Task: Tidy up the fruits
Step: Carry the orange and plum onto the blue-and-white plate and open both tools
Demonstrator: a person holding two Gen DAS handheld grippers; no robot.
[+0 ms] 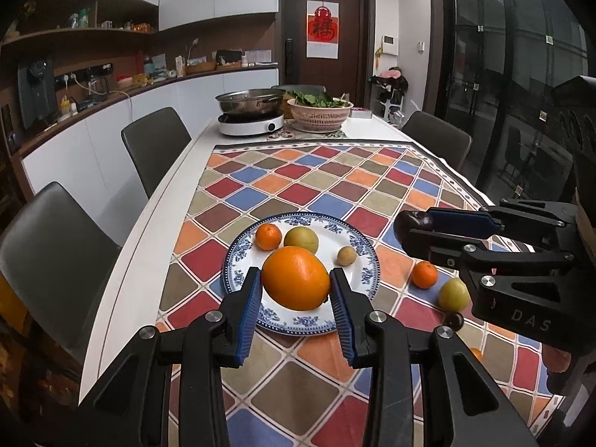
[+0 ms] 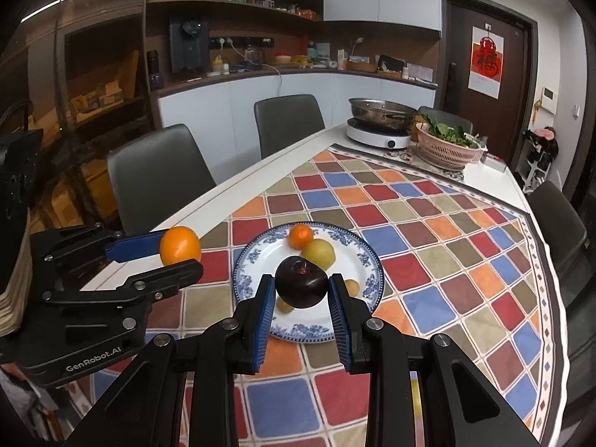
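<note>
With left gripper (image 1: 294,287) clenched on the orange (image 1: 296,277) and right gripper (image 2: 301,290) clenched on the plum (image 2: 301,282), both above the plate (image 1: 367,260): likely collision, or fruit rolling off onto the counter (image 1: 156,208).

A blue-patterned white ceramic plate (image 1: 367,260) is set on the checked tablecloth (image 1: 335,182) covering the desk (image 1: 149,246); a small round orange tangerine (image 1: 425,274) lies right of it.

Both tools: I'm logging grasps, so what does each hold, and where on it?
The left tool clamps the large orange across its two sides. The right tool clamps a dark plum the same way, across its sides.
</note>
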